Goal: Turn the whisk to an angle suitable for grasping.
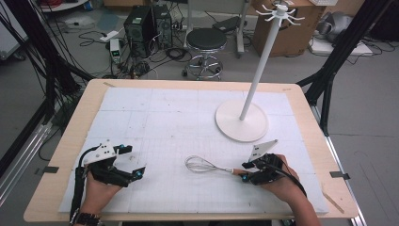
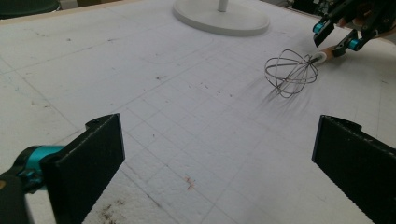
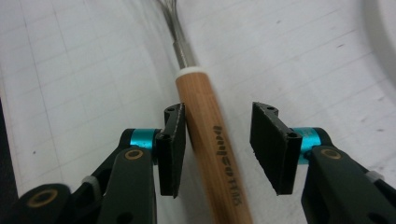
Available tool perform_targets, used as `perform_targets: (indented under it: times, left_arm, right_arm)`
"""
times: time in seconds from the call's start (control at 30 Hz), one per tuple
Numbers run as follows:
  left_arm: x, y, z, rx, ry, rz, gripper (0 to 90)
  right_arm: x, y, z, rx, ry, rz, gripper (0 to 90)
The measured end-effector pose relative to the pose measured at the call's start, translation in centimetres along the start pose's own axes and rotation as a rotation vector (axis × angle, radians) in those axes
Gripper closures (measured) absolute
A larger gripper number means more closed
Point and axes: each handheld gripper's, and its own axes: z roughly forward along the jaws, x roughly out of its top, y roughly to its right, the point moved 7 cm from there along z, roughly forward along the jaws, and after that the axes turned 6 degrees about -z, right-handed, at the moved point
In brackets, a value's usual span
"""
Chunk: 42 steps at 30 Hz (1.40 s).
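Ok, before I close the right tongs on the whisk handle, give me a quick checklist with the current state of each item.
1. Handle between the jaws: ok. The wooden whisk handle lies between the jaws of the right tongs.
2. Handle centred: not ok. It touches one jaw, with a gap to the other.
3. Grip done: not ok. The jaws stand open.
4. Whisk at rest: ok. It lies flat on the white mat, wire head pointing away from the right tongs.
5. Left tongs clear: ok. Open, apart from the whisk.
6. Stand clear: ok. Its base sits beyond the whisk, not touching.
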Motion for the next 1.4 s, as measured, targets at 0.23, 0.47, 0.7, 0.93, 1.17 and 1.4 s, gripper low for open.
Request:
perform_targets:
  times: [0.23, 0.47, 0.7, 0.93, 1.17, 1.4]
  left_arm:
    - [0.1, -0.1, -0.1, 0.004, 0.005, 0.001, 2.9]
    - [0.3, 0.1, -0.1, 0.0, 0.01, 0.002, 2.9]
    - [0.4, 0.1, -0.3, 0.004, 0.017, 0.005, 2.9]
    - [0.8, -0.2, -0.9, 0.015, 0.048, -0.001, 2.9]
    - [0.8, 0.0, -0.8, 0.01, 0.04, 0.005, 2.9]
    - [0.7, 0.0, -0.8, 0.007, 0.037, 0.007, 2.9]
  right_arm:
    - [0.3, -0.6, 0.5, -0.013, -0.027, -0.088, 70.6]
    - [1.9, -0.8, 1.6, -0.012, -0.012, -0.125, 70.6]
    - [6.4, -2.0, 4.5, 0.035, 0.007, -0.202, 70.4]
    - [8.9, -2.5, 6.2, 0.058, 0.015, -0.248, 70.4]
    - [10.4, -2.7, 7.2, 0.062, 0.019, -0.27, 69.2]
    - [9.0, -2.6, 5.9, 0.052, 0.015, -0.229, 61.6]
